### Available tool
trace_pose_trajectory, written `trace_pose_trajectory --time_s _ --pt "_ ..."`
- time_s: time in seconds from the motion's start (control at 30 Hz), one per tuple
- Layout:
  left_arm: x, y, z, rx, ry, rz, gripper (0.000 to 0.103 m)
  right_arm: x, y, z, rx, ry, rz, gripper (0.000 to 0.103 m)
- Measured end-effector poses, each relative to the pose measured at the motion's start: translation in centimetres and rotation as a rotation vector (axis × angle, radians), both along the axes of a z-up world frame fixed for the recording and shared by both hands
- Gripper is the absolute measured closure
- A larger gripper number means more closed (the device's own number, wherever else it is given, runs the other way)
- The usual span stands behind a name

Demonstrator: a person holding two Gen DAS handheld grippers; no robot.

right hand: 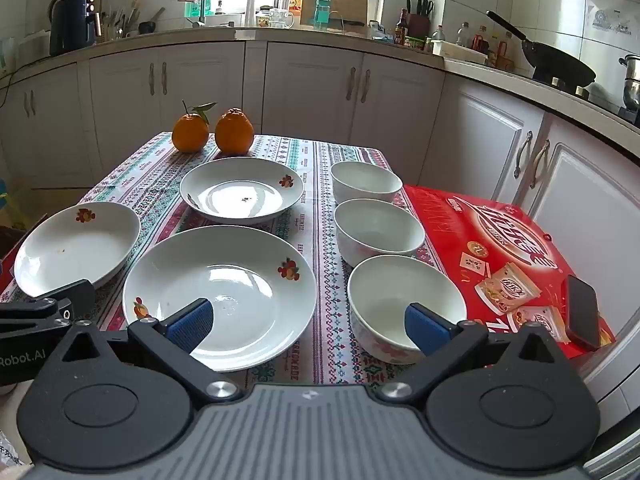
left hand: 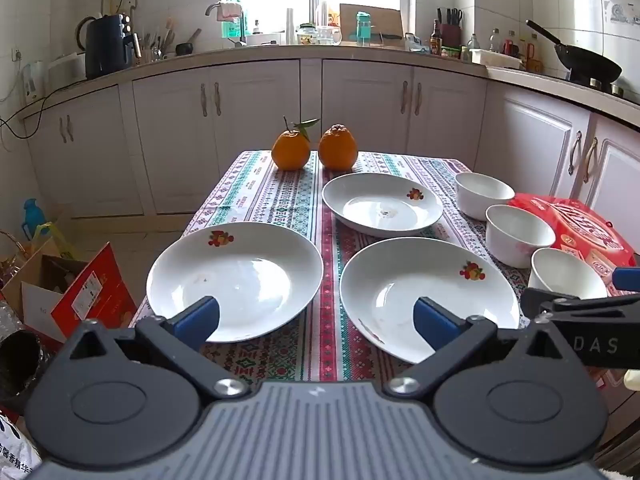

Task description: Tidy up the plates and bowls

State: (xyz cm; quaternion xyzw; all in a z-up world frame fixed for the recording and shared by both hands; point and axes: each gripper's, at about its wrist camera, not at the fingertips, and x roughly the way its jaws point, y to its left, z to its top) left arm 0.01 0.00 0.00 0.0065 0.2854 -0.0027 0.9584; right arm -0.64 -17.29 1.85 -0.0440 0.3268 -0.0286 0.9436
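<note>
Left wrist view: left gripper point(left hand: 316, 320) is hovering at lower centre with fingers spread fully wide and gripping nothing, while three plates are sitting on the patterned tablecloth point(left hand: 280, 200) — left plate point(left hand: 236, 276) at centre-left, near plate point(left hand: 428, 292) at centre-right, far plate point(left hand: 382, 204) above it — with three bowls point(left hand: 516, 232) lining up along the right and two oranges point(left hand: 314, 152) sitting at the far table edge. Right wrist view: right gripper point(right hand: 308, 326) is also sitting wide open and empty at lower centre, one blue finger point(right hand: 190, 324) overlapping the near plate point(right hand: 220, 292) and the other overlapping the nearest bowl point(right hand: 404, 304), with the red box point(right hand: 500, 240) and a phone point(right hand: 582, 312) lying on it at the right.
</note>
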Motion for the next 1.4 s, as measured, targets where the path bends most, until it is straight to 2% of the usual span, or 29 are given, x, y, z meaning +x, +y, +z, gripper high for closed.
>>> trace_pose_trajectory --time_s 1.4 --pt "-0.35 0.09 0.33 -0.016 -0.001 0.003 0.001 -0.26 0.16 0.21 -0.002 0.002 -0.004 0.0"
